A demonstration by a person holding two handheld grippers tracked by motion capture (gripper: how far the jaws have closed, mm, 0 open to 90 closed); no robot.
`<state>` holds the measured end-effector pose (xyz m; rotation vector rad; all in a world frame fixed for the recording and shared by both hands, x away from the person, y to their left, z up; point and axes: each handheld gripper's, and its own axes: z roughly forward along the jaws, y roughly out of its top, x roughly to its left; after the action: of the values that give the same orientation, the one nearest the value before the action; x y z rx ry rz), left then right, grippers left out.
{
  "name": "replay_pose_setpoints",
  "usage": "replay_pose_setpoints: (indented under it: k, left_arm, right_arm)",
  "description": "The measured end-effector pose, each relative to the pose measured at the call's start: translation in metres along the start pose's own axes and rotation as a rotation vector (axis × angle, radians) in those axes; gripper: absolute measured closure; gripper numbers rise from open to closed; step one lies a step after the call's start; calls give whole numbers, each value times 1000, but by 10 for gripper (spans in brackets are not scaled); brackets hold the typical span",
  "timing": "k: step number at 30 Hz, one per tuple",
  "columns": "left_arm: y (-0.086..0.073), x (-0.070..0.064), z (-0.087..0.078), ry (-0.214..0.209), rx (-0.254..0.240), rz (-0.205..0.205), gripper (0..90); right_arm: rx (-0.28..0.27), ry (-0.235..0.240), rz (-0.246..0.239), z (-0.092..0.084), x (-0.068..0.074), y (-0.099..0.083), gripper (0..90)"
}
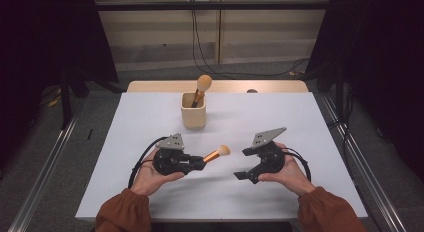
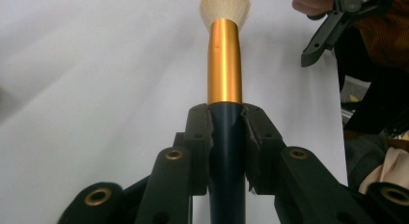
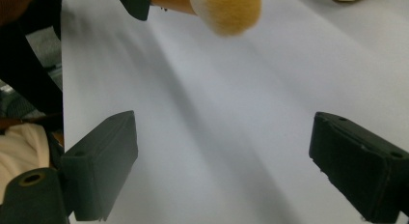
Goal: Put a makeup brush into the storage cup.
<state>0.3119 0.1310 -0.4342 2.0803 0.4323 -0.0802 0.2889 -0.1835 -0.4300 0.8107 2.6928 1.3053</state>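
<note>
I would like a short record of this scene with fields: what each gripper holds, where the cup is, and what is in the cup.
left gripper: shut on the makeup brush, gripping its dark handle; bristles point toward the right gripper
right gripper: open, nothing between its fingers
cup: upright on the white table, beyond both grippers
cup contents: a second brush, bristles up

- Both forearms wear rust-brown sleeves gathered at the cuff.
- Left gripper — matte black body, 2 jaws with brass-ringed screw holes, a grey three-cornered plate on top, a black cable looping behind.
- Right gripper — same black build, grey plate, black cable.
</note>
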Motion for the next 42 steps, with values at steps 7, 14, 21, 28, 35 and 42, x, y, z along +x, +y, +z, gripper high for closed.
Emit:
replay_pose_setpoints:
  k: [7, 14, 21, 28, 35, 42]
  left_arm:
    - [-4, 0, -3, 26, -58, -16, 744]
    - [-4, -9, -5, 25, -127, -11, 744]
    - [-4, -14, -8, 23, -193, -11, 744]
    - [-3, -20, -8, 17, -243, 2, 744]
    - [-2, -20, -6, 16, -287, -2, 744]
    - [2, -19, -5, 18, -317, 5, 744]
  right_arm:
    - [-91, -4, 69, -4, -2, -8, 54]
    - [-146, -15, 76, -6, 5, -16, 54]
    - [-230, -7, 67, -8, 11, -19, 38]
    - [-347, -33, 52, -4, 19, -22, 38]
    - [-458, -53, 14, -3, 23, -19, 41]
    - [-503, -31, 12, -5, 24, -14, 54]
